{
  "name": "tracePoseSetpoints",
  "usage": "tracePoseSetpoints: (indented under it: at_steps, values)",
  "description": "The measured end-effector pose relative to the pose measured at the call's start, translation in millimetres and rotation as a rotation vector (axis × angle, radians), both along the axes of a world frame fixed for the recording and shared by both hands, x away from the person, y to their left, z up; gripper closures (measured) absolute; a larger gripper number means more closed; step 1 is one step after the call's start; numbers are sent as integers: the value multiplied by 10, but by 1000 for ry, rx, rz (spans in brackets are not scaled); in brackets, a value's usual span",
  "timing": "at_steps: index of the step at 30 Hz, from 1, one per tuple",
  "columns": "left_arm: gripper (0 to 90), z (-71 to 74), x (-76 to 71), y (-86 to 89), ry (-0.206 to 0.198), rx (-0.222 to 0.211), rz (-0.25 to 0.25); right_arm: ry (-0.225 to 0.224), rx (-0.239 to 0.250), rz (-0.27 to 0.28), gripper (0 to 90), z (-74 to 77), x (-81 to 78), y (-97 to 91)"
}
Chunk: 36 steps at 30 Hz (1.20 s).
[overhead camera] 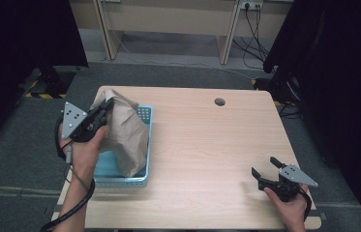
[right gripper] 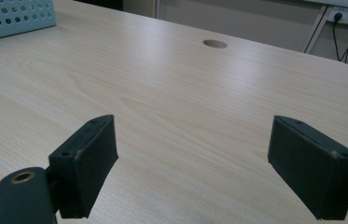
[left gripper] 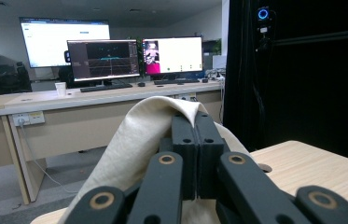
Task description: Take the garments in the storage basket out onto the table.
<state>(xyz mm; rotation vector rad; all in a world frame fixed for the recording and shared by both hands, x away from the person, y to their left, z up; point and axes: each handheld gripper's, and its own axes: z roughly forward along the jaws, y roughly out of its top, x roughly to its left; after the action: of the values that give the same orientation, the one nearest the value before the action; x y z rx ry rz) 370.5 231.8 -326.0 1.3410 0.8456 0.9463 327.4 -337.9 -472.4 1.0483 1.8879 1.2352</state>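
Pinching the beige cloth (overhead camera: 126,133) by its top fold in my left gripper (overhead camera: 104,108), jaws clamped tight, I am finding it soft, light and limp as it drapes into the blue basket (overhead camera: 145,115), my right gripper (overhead camera: 264,170) idling wide open over the table (overhead camera: 207,145).

Bare table (overhead camera: 202,145) beside basket (overhead camera: 145,145)

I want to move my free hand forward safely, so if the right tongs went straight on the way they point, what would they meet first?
Probably nothing soon: ahead of the open right tongs lies bare table. The blue basket sits far off to the left of that line, and the round hole lies roughly ahead, though depth is hard to judge.
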Motion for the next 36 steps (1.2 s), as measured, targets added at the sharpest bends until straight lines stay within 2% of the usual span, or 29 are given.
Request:
tracePoseSetpoints:
  at_steps: [9,16,36]
  values:
    - [897,112,-6,10,-44,-24,-8,1,0,-1,166,0,0,0]
    - [896,200,-11,9,-82,-25,-4,4,1,0,167,1,0,-2]
    - [897,339,-36,42,-126,-27,-3,4,1,0,167,1,0,-1]
